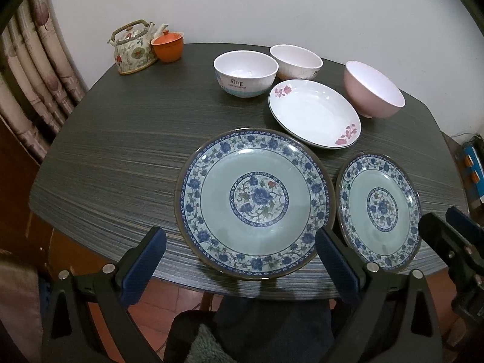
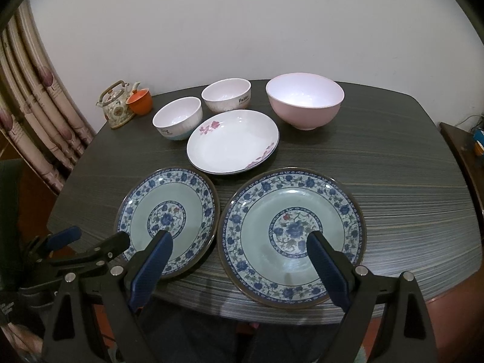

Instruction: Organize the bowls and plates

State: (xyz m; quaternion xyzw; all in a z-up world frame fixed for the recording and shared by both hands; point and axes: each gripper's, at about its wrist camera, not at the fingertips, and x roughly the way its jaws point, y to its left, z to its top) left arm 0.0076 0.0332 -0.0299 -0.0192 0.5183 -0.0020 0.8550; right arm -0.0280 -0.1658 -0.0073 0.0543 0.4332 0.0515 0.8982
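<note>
Right now both grippers hover at the near edge of the dark wood-grain table (image 1: 115, 157), spread wide and grasping nothing. Taking the white plate with pink flowers (image 1: 314, 113) as the landmark: two blue floral plates lie nearer than it, side by side, apart from each other. The left gripper (image 1: 240, 260) hangs over the near rim of the left blue plate (image 1: 254, 202); the right gripper (image 2: 240, 260) hangs over the right blue plate (image 2: 292, 236), one finger (image 2: 152, 264) reaching across the left one. Behind the white plate, two white bowls (image 1: 245, 72) sit just beside each other. To its right stands the pink bowl (image 1: 373, 90). Far left of it, at the table's back corner, a floral teapot (image 1: 133, 47) touches an orange cup (image 1: 168, 47)
</note>
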